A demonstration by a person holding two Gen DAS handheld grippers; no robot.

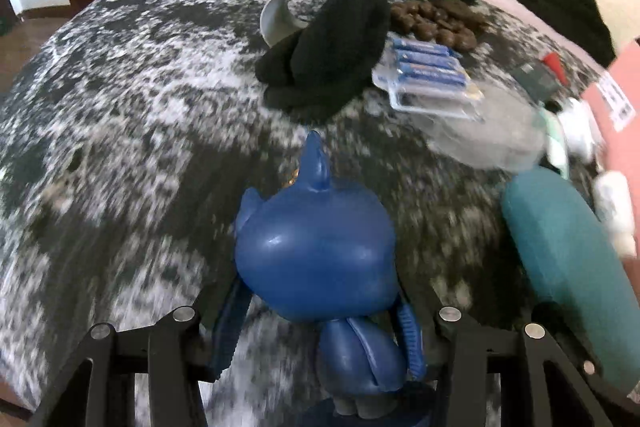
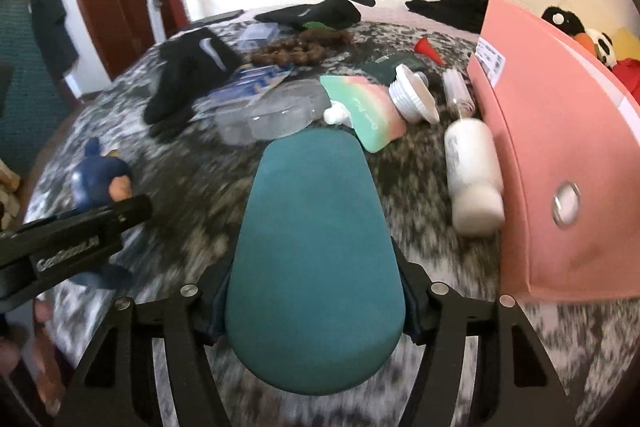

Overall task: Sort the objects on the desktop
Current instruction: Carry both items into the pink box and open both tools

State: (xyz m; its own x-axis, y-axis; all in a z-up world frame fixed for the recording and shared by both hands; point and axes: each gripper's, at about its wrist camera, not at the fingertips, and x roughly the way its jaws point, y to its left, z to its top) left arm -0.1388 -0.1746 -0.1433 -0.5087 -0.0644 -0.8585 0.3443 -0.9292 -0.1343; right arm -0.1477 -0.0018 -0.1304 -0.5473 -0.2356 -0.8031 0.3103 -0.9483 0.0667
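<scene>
Plainly, two things are in hand: the teal case (image 2: pixel 316 259), a smooth rounded hard-shell case of the kind that holds glasses, sits clamped across its width in the right claw (image 2: pixel 316 323) and fills the middle of that wrist's view, lifted over the speckled bench (image 2: pixel 192 211). It looks light and stiff, its matte skin giving fair friction, though the curved sides could squirt out of a pinch near the ends, so a hold across the broad middle seems safest. The blue figurine (image 1: pixel 316 259) is gripped in the left claw (image 1: pixel 320 335) at its small body, the big glossy head jutting toward twelve o'clock; being hard, slick and top-heavy, it may pivot in the pads if swung fast. Outward at twelve o'clock lie one clear plastic tray (image 2: pixel 272 115), one blister pack of four blue batteries (image 1: pixel 428 67), one string of brown beads (image 1: pixel 436 21), and at least two black gloves (image 1: pixel 332 39), soft and limp. At one o'clock I count one pastel tube (image 2: pixel 368 111), one white threaded cap (image 2: pixel 414 95), one white bottle (image 2: pixel 474 175) lying down, and one red cone (image 2: pixel 429 50). One pink box (image 2: pixel 560 163) stands at three o'clock.
</scene>
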